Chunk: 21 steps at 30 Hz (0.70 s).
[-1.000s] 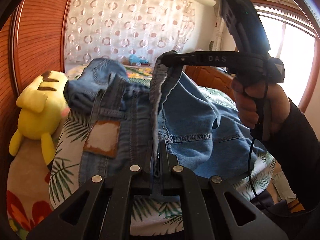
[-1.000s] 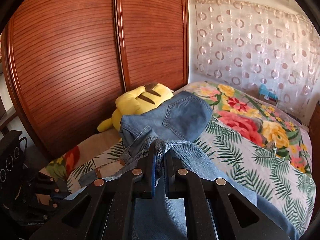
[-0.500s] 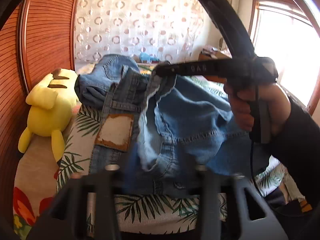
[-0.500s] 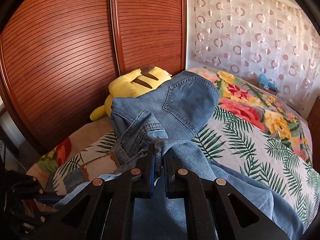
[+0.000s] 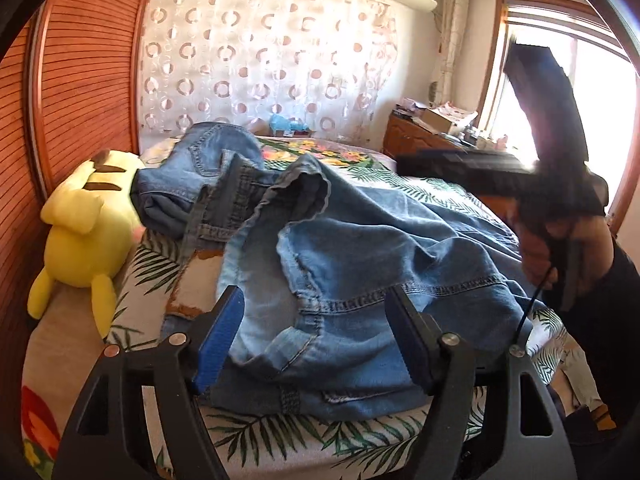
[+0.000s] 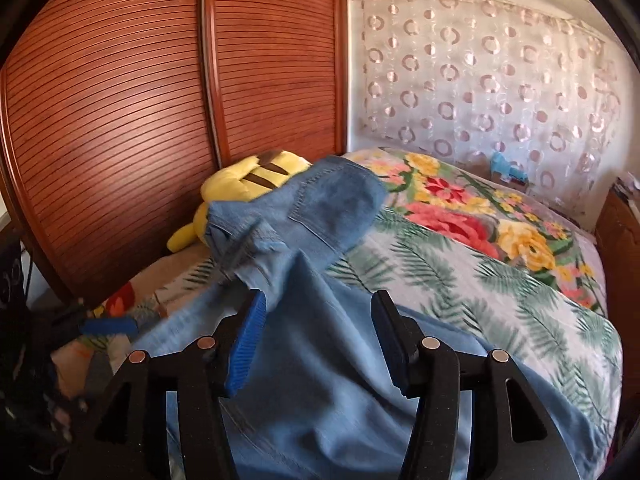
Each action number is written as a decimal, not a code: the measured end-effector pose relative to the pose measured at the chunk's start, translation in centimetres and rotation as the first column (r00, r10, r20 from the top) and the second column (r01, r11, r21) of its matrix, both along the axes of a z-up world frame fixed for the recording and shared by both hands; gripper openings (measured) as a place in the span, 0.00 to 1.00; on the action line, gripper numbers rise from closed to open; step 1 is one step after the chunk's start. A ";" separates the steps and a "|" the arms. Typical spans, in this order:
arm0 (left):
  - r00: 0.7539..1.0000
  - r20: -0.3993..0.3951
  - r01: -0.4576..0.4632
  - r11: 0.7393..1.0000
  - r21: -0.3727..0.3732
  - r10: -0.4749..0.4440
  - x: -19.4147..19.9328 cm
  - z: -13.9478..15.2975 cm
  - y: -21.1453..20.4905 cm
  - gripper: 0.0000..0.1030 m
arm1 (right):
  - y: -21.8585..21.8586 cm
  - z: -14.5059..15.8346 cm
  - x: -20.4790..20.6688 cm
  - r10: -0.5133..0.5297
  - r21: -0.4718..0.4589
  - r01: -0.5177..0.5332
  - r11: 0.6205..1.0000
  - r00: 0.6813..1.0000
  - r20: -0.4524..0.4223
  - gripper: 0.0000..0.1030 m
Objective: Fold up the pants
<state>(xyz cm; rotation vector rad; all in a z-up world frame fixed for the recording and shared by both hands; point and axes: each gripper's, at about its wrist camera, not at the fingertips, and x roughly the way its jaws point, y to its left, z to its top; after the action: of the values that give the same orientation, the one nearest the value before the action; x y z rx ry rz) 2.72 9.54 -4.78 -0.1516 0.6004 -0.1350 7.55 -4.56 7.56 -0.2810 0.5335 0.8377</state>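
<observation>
**Jeans let go on the bed**

We see the denim jeans point(image 5: 360, 264) crumpled on the floral bed point(image 6: 500, 280), just beside the yellow plush toy point(image 5: 80, 236). Our left hand-held gripper point(image 5: 316, 344) and right hand-held gripper point(image 6: 320, 344) are both opening, pads clear of the denim between them.

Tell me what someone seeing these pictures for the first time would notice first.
Probably the blue jeans, lying rumpled across the near part of the bed with its bright flower and palm-leaf cover. Next, the yellow plush toy at the bed's left edge, against the slatted red-brown wardrobe doors. In front, the left tool and right tool are both opening over the denim, their blue pads off it.
</observation>
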 end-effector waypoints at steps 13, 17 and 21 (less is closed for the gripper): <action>0.988 -0.154 -0.001 1.000 0.019 0.004 3.4 -4.4 -0.2 0.53 | -11.8 -6.8 -1.1 -0.228 -0.014 0.228 0.974 0.969 -0.092 0.55; 0.990 -0.141 -0.007 0.999 0.045 0.014 3.5 -4.5 -0.6 0.53 | -13.8 -6.3 -2.2 -0.277 -0.001 0.278 0.960 0.957 -0.083 0.55; 0.993 -0.114 -0.013 0.999 0.047 0.018 3.5 -4.3 -0.6 0.34 | -16.1 -4.6 -4.0 -0.301 0.026 0.303 0.953 0.952 -0.059 0.55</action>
<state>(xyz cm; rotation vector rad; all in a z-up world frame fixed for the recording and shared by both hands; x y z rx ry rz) 6.19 8.95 -9.07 -0.1197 0.7156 -0.0974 3.52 -20.62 2.99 -0.1392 0.5946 0.5572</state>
